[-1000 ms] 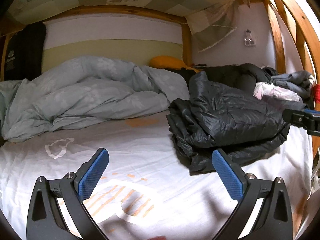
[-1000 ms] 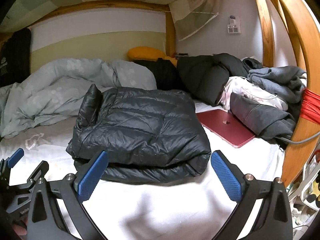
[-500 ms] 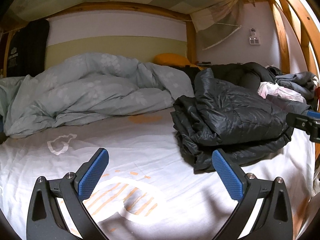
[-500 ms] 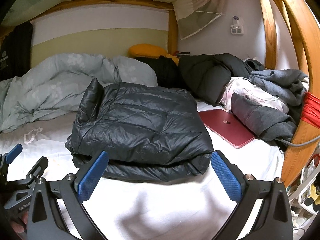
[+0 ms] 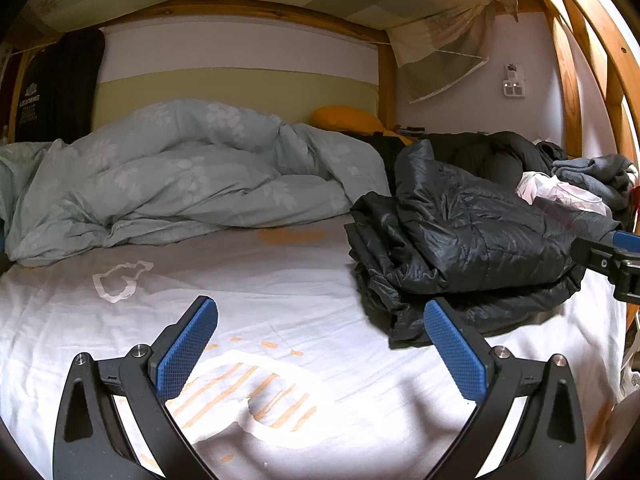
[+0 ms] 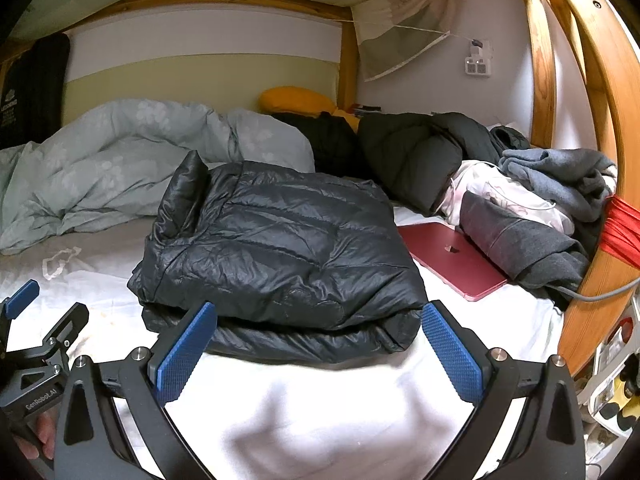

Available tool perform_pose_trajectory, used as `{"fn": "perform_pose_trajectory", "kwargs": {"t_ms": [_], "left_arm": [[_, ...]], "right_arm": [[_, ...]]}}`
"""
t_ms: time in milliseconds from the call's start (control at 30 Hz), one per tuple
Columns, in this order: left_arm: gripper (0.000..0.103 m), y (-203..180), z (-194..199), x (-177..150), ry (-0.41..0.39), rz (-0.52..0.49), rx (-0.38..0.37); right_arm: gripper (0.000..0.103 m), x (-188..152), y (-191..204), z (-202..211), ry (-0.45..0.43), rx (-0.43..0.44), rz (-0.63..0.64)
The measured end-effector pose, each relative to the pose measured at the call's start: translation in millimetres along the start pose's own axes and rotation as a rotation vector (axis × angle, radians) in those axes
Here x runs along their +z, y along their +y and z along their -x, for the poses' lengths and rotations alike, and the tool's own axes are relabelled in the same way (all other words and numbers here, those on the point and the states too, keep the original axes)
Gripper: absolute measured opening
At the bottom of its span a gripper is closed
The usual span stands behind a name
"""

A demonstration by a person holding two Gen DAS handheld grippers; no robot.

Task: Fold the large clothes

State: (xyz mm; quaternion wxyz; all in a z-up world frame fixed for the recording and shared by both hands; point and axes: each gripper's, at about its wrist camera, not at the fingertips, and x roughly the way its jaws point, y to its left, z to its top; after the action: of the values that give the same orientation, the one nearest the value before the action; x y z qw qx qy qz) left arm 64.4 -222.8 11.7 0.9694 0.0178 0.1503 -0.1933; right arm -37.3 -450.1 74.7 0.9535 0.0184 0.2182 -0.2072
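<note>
- Lying folded on the white bed sheet (image 6: 320, 420), the black puffer jacket (image 6: 280, 248) is sitting toward the right side of the bed, stacked in layers, with one stiff flap sticking up at its far left corner.
- Hovering just before the jacket's near edge, the right hand-held gripper (image 6: 320, 352) is showing its blue pads spread wide apart and gripping nothing; the folded edge is sitting between and just beyond the fingertips.
- Hanging over bare sheet to the left of the jacket, the left hand-held gripper (image 5: 320, 352) is also gaping and empty; the jacket (image 5: 460, 248) is lying ahead and to its right, with its near corner just past the right pad.
- Risking a spring-back: the slick, puffy fabric is looking ready to slide or balloon open if it is pinched through one layer only, so the upright flap could be dragging the stack apart.
- Crowding the far right edge of the bed, a red laptop (image 6: 452, 260) and a heap of grey clothes (image 6: 540, 208) are lying just beside the jacket; a wide sweep there could be snagging them.
- Bunching along the left and far side of the bed, the pale duvet (image 5: 180, 184) is staying well clear of both tools.
</note>
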Motion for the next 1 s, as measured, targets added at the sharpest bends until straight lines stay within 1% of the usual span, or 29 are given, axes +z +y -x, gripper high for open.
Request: {"fn": "perform_pose_trajectory", "kwargs": {"t_ms": [1000], "left_arm": [[0.103,3.1,-3.1,-0.2,0.016,0.016,0.004]], "right_arm": [[0.102,-1.6,2.5,-2.4,0.005,0.0,0.021]]}}
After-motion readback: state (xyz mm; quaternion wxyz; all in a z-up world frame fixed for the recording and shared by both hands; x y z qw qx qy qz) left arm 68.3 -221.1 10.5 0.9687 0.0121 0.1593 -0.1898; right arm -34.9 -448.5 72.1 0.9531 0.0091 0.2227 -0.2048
